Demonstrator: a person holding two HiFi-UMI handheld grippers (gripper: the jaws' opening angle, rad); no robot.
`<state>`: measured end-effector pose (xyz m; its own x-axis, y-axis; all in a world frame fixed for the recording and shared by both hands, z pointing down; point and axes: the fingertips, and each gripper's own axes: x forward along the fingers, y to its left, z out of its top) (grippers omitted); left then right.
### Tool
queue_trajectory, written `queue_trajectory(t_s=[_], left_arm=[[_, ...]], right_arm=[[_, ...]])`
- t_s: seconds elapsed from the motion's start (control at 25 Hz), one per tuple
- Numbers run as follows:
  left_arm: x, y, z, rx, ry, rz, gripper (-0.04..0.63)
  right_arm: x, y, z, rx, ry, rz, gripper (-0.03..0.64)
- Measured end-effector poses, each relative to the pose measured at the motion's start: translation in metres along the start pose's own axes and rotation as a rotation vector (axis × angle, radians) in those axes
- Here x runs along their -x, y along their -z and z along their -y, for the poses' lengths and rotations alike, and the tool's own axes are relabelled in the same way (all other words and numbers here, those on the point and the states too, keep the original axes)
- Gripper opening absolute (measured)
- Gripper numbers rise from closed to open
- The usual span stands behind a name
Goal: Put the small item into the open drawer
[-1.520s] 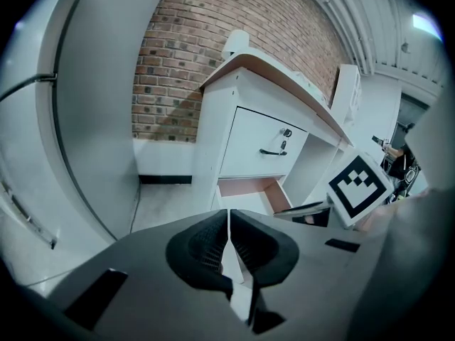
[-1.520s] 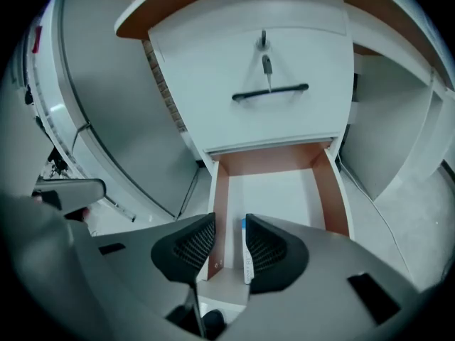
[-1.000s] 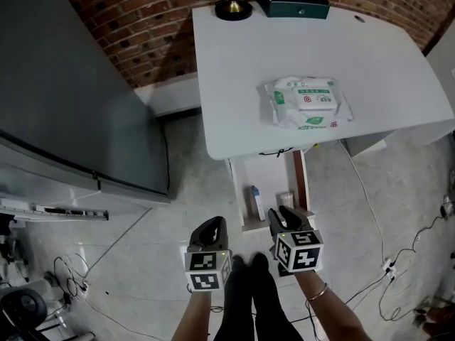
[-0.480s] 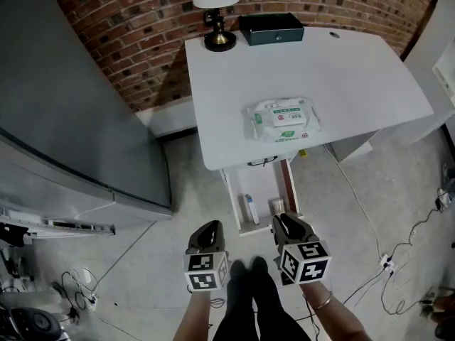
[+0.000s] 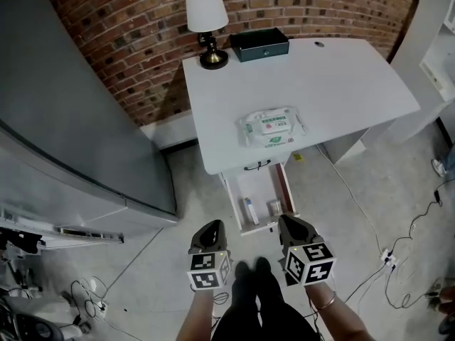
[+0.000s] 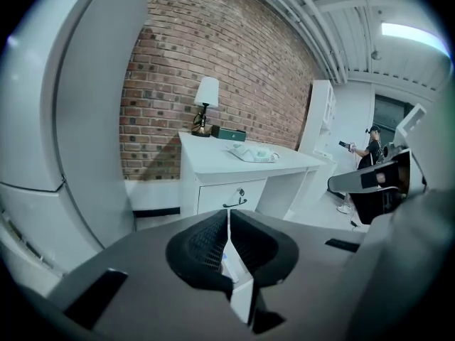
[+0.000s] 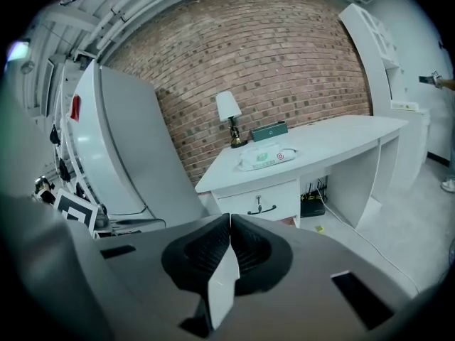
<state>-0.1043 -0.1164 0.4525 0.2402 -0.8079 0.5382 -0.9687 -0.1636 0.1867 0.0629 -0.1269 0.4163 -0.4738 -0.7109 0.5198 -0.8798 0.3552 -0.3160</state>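
The open drawer sticks out from under the white desk. Inside it lie a small white and blue tube and a small clear jar. My left gripper and right gripper hover over the floor just in front of the drawer, apart from it. The left gripper's jaws meet with nothing between them. My right gripper's jaws have just been closing and now touch, empty. Both gripper views face the drawer front from a distance.
On the desk sit a wet-wipes pack, a lamp and a dark green box. A large grey fridge stands on the left. Cables trail on the floor at right. A person stands far off.
Both grippers have risen and the desk now looks farther away. The right gripper's jaws, open a second ago, have come together empty. The drawer's contents have not moved.
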Motion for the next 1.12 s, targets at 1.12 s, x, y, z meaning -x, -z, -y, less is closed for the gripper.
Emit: queue_trajectory(t_s=[1.12], left_arm=[[0.087, -0.050, 0.022, -0.055, -0.043, 0.077, 0.029]], right_arm=[[0.103, -0.053, -0.019, 0.007, -0.093, 0.135, 0.006]])
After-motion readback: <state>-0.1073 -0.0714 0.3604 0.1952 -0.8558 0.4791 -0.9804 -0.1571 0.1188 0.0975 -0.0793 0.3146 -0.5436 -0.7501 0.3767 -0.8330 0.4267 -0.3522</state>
